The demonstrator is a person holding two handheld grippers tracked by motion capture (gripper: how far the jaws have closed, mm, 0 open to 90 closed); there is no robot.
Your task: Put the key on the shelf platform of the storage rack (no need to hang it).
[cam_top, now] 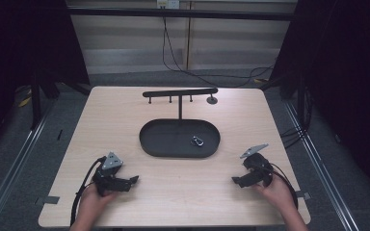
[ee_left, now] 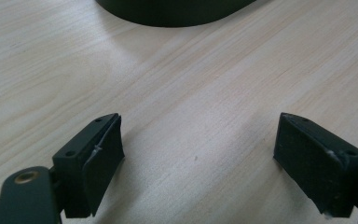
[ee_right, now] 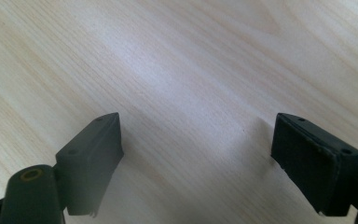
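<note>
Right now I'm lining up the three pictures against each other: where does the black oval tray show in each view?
High view: the black oval tray lies mid-table, beyond both tongs, under a hook stand.
Left gripper view: its curved rim cuts the top edge, ahead of the open left tongs.
Right gripper view: not in it; bare wood ahead of the open right tongs.
Shared landmark: the pale wooden table.

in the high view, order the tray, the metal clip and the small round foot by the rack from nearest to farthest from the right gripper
From the right gripper:
1. tray, its near right rim, up and to the left
2. clip, inside the tray's right end
3. round foot, far side, beside the rack
</note>
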